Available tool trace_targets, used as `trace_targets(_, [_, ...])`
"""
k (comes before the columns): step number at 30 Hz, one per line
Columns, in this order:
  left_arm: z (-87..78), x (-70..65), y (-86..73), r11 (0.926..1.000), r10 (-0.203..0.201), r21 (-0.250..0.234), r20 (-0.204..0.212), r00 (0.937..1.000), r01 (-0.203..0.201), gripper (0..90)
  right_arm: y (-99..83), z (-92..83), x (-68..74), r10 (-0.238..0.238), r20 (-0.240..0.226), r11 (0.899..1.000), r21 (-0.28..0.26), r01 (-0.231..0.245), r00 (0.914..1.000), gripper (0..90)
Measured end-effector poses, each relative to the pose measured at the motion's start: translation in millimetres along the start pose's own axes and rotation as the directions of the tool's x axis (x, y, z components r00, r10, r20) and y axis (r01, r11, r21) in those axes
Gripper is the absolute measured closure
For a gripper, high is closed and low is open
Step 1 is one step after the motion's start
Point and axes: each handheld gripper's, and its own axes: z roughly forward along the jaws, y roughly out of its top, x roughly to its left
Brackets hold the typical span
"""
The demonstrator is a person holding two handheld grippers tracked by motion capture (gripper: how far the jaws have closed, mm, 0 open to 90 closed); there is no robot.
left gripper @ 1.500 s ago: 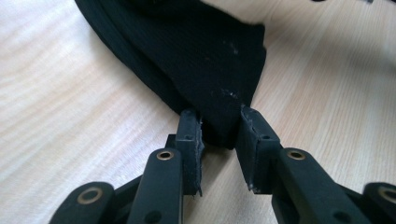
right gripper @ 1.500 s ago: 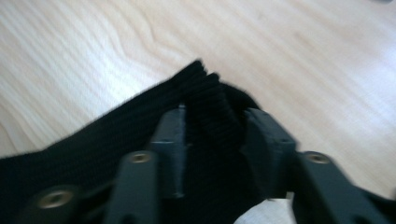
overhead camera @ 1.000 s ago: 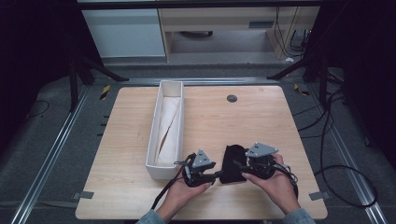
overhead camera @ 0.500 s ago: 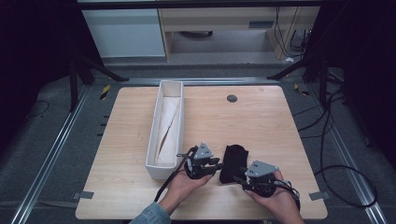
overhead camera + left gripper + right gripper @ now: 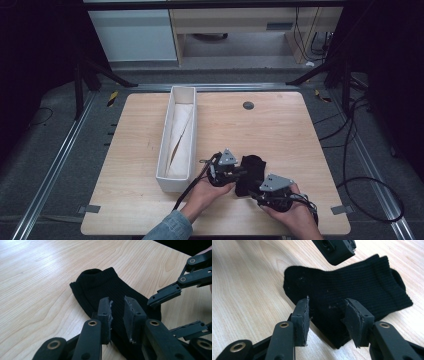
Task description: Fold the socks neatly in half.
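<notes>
light wooden table [image 5: 280,130] on a dark grey floor [image 5: 45,165], metal rails [image 5: 55,165] along both sides. pale cabinet [image 5: 132,37] and open wooden shelf unit [image 5: 235,22] at the back. black stand legs [image 5: 95,70] and cables [image 5: 360,150] around, dim room edges.

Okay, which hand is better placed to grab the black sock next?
Probably the right. The right gripper has its jaws apart, straddling the edge of the sock. The left gripper has nearly closed jaws above the sock, with no cloth visibly pinched.
</notes>
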Motion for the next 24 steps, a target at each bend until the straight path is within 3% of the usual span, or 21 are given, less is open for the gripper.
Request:
trace_targets(9, [18.7, 5.0, -5.4, 0.9992, 0.025, 0.031, -0.008, 0.9997, -0.025, 76.6, -6.1, 3.9, -1.7, -0.001, -0.005, 1.000, 0.010, 0.001, 1.0000, 54.6])
trace_targets(17, [27.2, 7.7, -9.7, 0.9981, 0.016, 0.060, -0.030, 0.9994, -0.014, 78.9, -9.1, 3.8, -4.2, -0.006, -0.001, 1.000, 0.015, 0.006, 1.0000, 54.2])
trace_targets(24, [31.9, 7.0, -10.9, 0.9984, 0.007, 0.057, -0.029, 0.9995, -0.006, 79.8, -12.1, 3.7, -4.9, -0.013, 0.005, 1.000, 0.021, 0.013, 0.9999, 53.8])
